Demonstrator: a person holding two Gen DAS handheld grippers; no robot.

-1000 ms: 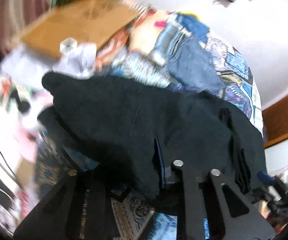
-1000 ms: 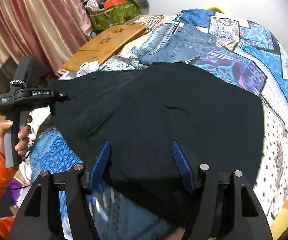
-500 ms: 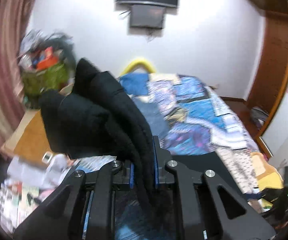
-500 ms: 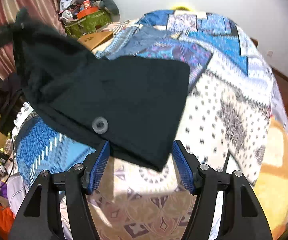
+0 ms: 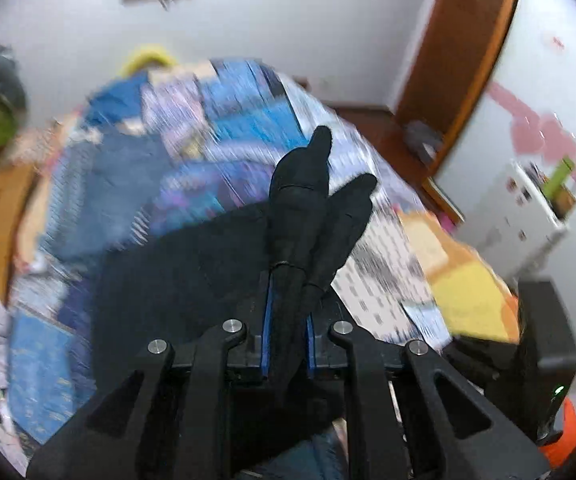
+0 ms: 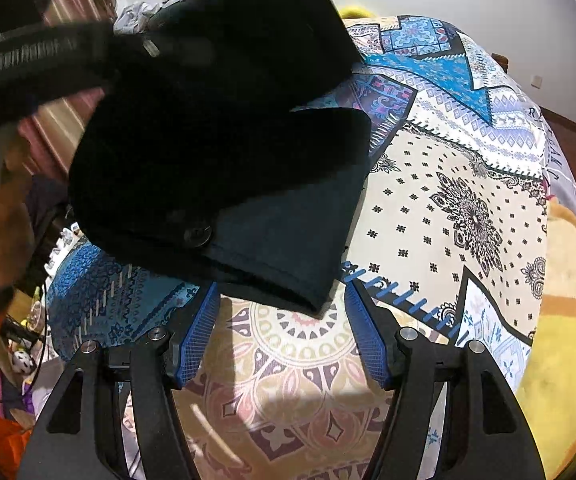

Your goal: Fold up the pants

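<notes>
Black pants (image 5: pixel 295 216) pinched in left jaws, blurred bedspread (image 5: pixel 224 128)

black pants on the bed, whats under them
The black pants lie on the patterned quilt, which shows past their edges. The left gripper lifts one part. Anything beneath the folded layers is hidden.

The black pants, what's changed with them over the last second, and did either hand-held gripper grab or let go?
The left hand-held gripper has swung the pinched end of the black pants up off the bed and over toward the right, doubling the cloth onto itself. Nothing was grabbed or released: it stays shut on the fabric. The right hand-held gripper stays open, holding nothing, near the waistband button. The patterned bedspread is unchanged.
</notes>
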